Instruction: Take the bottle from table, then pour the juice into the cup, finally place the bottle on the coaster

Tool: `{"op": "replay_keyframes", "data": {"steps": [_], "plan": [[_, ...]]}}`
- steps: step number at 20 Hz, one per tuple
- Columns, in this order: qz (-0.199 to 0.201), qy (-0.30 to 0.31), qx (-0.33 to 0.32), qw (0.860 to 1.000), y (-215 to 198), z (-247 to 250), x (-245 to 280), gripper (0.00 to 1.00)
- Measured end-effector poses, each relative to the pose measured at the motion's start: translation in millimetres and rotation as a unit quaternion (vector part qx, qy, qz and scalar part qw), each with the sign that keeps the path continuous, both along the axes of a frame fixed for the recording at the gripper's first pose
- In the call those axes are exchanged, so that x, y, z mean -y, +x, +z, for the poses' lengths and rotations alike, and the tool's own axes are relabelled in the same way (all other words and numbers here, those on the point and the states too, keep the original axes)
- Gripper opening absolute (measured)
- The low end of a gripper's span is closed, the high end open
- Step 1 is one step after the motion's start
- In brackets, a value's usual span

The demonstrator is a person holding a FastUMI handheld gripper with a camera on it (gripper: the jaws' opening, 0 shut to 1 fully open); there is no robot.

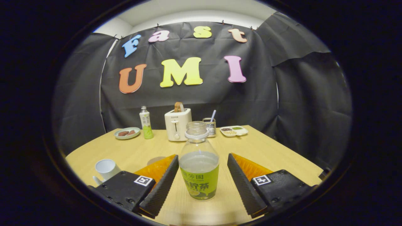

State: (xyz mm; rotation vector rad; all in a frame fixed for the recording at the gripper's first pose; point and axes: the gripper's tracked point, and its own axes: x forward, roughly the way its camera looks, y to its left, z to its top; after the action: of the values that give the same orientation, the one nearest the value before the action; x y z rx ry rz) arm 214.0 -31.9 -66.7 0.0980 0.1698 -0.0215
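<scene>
In the gripper view, the gripper (201, 175) is held wide open, and the uncapped bottle (199, 163) is seen standing upright on the table (270, 150) between its two fingers; the left finger appears to be just at the bottle's side, the right one apart from it. A white cup (106, 169) is placed beside the left finger, and a round coaster (155, 160) is partly hidden behind that finger. Further back, a toaster (177, 124), a second bottle (146, 123), a plate (127, 133) and a divided tray (234, 130) are set near the wall.

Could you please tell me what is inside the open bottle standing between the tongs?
The bottle holds pale liquid to about its shoulder; the green label hides the lower part. The tongs stand open around it.
</scene>
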Motion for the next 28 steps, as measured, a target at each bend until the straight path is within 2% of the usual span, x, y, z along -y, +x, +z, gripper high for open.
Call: {"op": "replay_keyframes", "data": {"steps": [1,5,7,18,28], "plan": [[0.003,0.002,-0.003,1.0,4,-3,0,0.99],[0.014,-0.014,-0.01,1.0,10,-3,-5,0.84],[0.016,-0.032,-0.008,0.999,7,-2,-9,0.82],[-0.003,-0.055,0.041,0.998,-49,53,-9,0.81],[-0.016,-0.181,0.024,0.983,-79,58,-45,0.82]]}}
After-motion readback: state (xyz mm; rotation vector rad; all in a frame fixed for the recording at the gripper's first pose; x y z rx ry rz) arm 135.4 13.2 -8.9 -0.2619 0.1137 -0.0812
